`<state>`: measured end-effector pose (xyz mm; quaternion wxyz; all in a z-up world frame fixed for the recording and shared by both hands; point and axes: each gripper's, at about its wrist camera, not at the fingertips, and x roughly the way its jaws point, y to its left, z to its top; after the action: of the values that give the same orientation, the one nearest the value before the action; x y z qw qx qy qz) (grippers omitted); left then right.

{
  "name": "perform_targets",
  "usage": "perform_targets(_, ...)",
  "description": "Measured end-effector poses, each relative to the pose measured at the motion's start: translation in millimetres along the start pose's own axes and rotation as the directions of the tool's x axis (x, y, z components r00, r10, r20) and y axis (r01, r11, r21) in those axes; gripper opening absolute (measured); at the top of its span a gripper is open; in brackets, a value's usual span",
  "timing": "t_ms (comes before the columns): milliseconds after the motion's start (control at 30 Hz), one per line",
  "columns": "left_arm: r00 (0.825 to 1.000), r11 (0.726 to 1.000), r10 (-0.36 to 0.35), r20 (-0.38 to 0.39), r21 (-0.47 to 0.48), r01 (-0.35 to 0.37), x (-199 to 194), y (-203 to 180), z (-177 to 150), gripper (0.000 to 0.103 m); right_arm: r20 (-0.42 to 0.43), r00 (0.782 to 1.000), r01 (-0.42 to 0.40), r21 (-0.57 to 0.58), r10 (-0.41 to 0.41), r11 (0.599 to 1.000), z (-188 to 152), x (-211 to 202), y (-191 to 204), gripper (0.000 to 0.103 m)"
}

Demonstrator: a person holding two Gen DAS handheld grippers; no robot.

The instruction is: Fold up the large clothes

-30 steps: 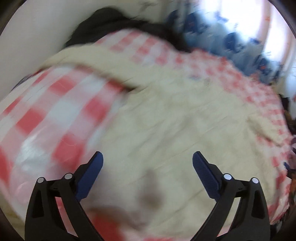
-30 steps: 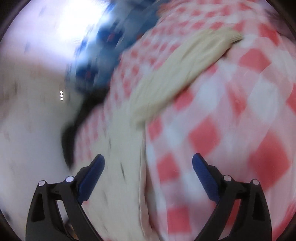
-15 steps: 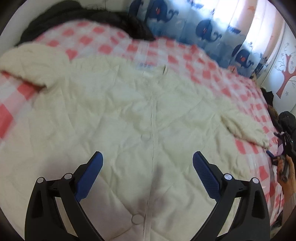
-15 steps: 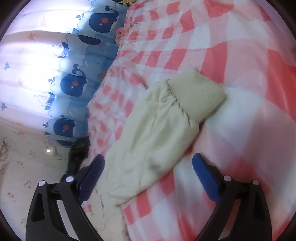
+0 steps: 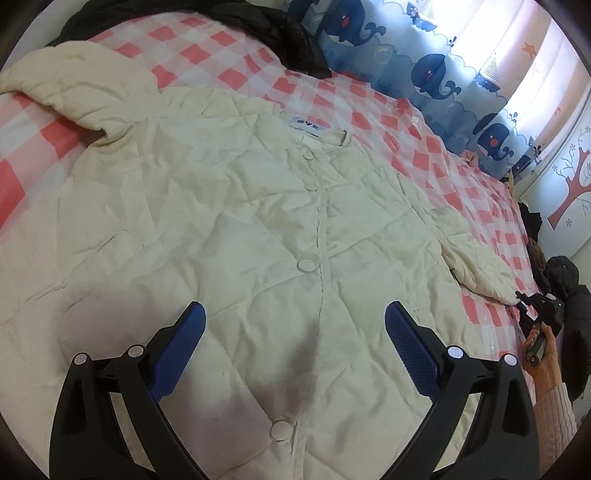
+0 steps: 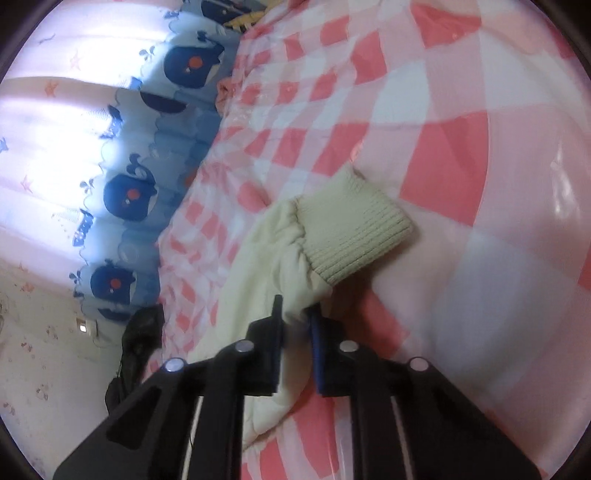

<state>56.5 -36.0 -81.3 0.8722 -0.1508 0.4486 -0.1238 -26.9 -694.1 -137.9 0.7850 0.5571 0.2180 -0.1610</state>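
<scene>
A cream quilted jacket (image 5: 236,229) lies face up and buttoned on the pink-and-white checked bedspread (image 5: 229,62), its collar label (image 5: 308,129) pointing toward the whale-print curtain (image 5: 436,74). Everything here hangs on the jacket's button placket (image 5: 320,236): it runs straight away from the left gripper (image 5: 293,326), collar at the far end, hem at the near end.

The left gripper hovers above the lower chest with its jaws spread wide, one on either side of the placket, holding nothing. To the placket's right, the right sleeve (image 6: 280,258) stretches outward across the bedspread, its long axis pointing away from the body, ending in a ribbed knit cuff (image 6: 354,236). The right gripper (image 6: 295,314) is pinched on that sleeve just short of the cuff, with cream fabric bunched between its jaws.

So the right hand is the one placed to act. I judge the coming move to be carrying the sleeve back across toward the placket, which lies to the gripper's left. The other sleeve (image 5: 74,85), on the placket's far left side, lies untouched and nearer the left gripper. A black garment (image 5: 280,33) sits beyond the collar.
</scene>
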Motion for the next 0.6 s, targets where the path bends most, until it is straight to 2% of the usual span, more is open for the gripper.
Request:
perform_targets(133,1.000,1.000,0.002,0.021,-0.025,-0.001,-5.7,5.0,2.6,0.094,0.078,0.995,-0.048,-0.126,0.058,0.991,-6.9,-13.7,34.0,0.011)
perform_targets(367,0.997,0.999,0.027,0.077,-0.039,-0.024,-19.9,8.5,8.7,0.094,0.124,0.976,-0.151,-0.198,0.178,0.969,-10.9,-28.3,103.2,0.008)
perform_targets(500,0.996,0.998,0.019,0.091,-0.063,-0.014,-26.5,14.4,13.4,0.094,0.114,0.957,-0.229,-0.272,0.268,0.935,-23.1,-34.9,162.5,0.005)
perform_targets(600,0.996,0.996,0.008,0.093,-0.095,0.001,-30.1,20.2,16.6,0.094,0.084,0.940,-0.280,-0.360,0.330,0.890,-40.7,-37.2,220.7,0.005)
